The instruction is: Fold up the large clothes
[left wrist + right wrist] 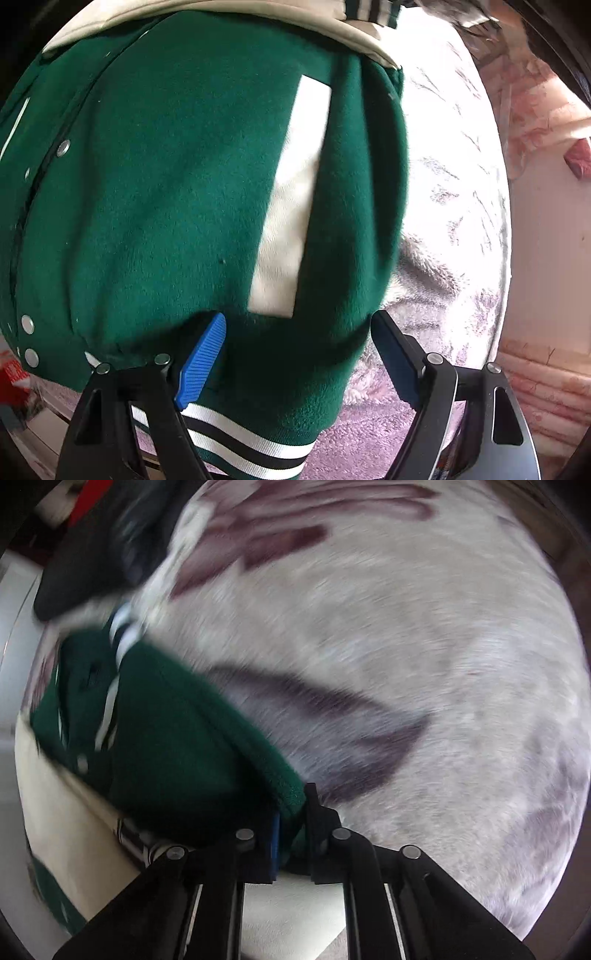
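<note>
Green varsity jacket [177, 206] lies on fuzzy white-pink blanket [454, 192]. Left tool [299, 354] spread wide over the jacket's striped hem [240, 439], gripping nothing. Right tool [291, 834] clamped on jacket's green edge.

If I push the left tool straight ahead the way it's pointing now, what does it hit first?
The green varsity jacket. The left tool stands open with the jacket's green body already between its fingers, above the striped hem, so it would press into that fabric almost at once. Depth is hard to judge in this fisheye view.
</note>
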Demonstrator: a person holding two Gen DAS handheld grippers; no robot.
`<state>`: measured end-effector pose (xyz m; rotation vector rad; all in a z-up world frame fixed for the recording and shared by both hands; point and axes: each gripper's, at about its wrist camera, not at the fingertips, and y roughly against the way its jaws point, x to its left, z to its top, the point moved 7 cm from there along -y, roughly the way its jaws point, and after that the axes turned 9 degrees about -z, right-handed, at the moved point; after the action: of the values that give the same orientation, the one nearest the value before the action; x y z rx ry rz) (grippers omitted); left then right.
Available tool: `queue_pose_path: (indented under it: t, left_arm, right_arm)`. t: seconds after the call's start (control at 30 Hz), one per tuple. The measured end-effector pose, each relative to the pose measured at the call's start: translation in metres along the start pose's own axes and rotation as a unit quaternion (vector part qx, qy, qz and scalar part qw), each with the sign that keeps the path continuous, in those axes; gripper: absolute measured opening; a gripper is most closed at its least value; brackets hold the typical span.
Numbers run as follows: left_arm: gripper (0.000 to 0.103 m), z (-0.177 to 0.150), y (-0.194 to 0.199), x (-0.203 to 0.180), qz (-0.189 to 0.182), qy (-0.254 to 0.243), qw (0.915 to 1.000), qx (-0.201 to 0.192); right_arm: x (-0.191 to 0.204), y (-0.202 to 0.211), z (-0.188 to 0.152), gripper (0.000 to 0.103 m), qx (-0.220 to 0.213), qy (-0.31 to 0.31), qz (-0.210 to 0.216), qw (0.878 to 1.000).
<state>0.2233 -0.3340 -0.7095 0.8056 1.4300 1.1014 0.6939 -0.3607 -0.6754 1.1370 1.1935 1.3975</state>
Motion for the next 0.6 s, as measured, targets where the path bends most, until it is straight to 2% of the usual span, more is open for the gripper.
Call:
queue_pose_path:
  t: [0.07,0.1,0.17,0.23,0.27,0.3,0.37,0.47,0.5,0.53,0.57,0.6]
  left_arm:
    - [0.079,-0.01,-0.001,0.0,0.01,-0.016,0.9998,0.008]
    - [0.079,-0.011,-0.002,-0.001,0.01,-0.017,0.9998,0.01]
    - [0.079,-0.01,-0.002,-0.001,0.004,-0.01,0.9999,0.009]
    - [0.079,-0.011,-0.004,0.0,-0.006,0.001,1.0,0.006]
    - [0.079,-0.012,-0.005,0.0,-0.007,0.004,1.0,0.006]
    - [0.079,-0.013,-0.008,-0.001,-0.006,0.002,0.9999,0.008]
    - [0.079,-0.015,-0.009,0.0,-0.004,-0.002,0.9999,0.009]
    - [0.079,-0.01,-0.005,-0.001,-0.005,0.0,0.9999,0.01]
    - [0.079,-0.01,-0.005,-0.001,-0.006,0.001,0.9999,0.009]
    - [0.079,-0.01,0.0,0.005,-0.006,0.001,0.9999,0.01]
    - [0.079,-0.01,0.0,0.008,-0.005,-0.001,0.9999,0.011]
    - [0.079,-0.01,-0.001,0.007,-0.004,-0.004,0.9999,0.011]
  right_arm:
    - [-0.005,-0.002,0.003,0.007,-0.012,-0.023,-0.007,1.0]
    - [-0.001,-0.009,0.003,0.007,0.002,-0.026,0.011,1.0]
    - [-0.008,-0.014,0.005,0.009,0.032,-0.078,0.085,0.993]
    - [-0.021,-0.016,0.005,0.014,0.07,-0.137,0.17,0.973]
    - [-0.025,-0.016,0.005,0.016,0.078,-0.154,0.192,0.966]
    - [-0.024,-0.017,0.002,0.016,0.083,-0.157,0.204,0.963]
    - [-0.022,-0.017,-0.001,0.016,0.082,-0.146,0.198,0.966]
    - [-0.018,-0.009,0.004,0.023,0.065,-0.159,0.202,0.964]
    - [-0.015,-0.004,0.005,0.027,0.054,-0.159,0.208,0.963]
    - [-0.016,-0.002,0.003,0.043,0.045,-0.158,0.212,0.964]
    - [-0.014,0.003,0.004,0.051,0.035,-0.158,0.212,0.964]
    - [-0.019,0.008,0.004,0.052,0.029,-0.157,0.213,0.964]
